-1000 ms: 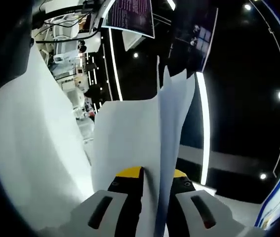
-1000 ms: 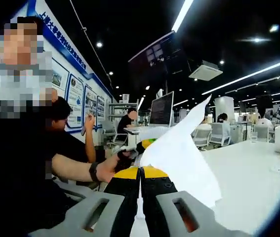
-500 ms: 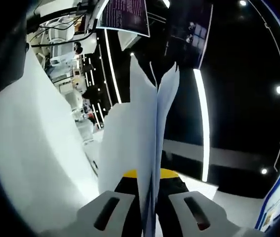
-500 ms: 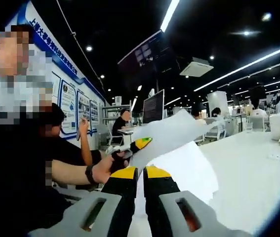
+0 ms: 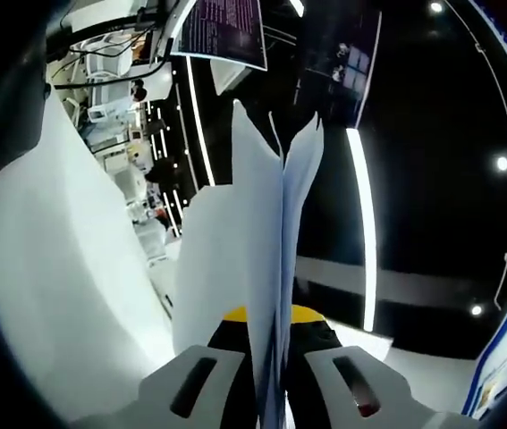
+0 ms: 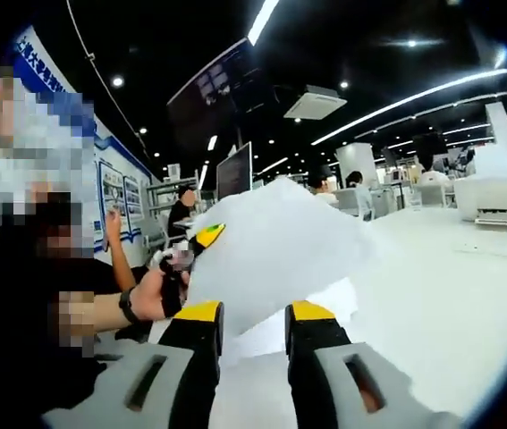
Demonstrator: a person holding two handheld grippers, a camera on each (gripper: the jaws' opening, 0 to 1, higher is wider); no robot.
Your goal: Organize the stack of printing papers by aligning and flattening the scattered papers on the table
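Now the left gripper (image 5: pixel 269 335) pinches the papers (image 5: pixel 253 241) between its jaws, and the sheets stand up on edge above the yellow tips. Seen from the right gripper view, the right gripper (image 6: pixel 255 313) has its jaws spread apart, with the papers (image 6: pixel 271 255) lifted over the white table (image 6: pixel 450 286). At the far corner of the sheets, a hand (image 6: pixel 150 290) holds the left gripper (image 6: pixel 198 239).

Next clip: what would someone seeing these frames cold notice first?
Probably the white sheets of paper standing edge-on, pinched between the left gripper and rising up the middle of the left gripper view. In the right gripper view, the same paper bulges in front of the right gripper, whose jaws stand apart, while the person's hand holds the other gripper at its far edge above the white table.
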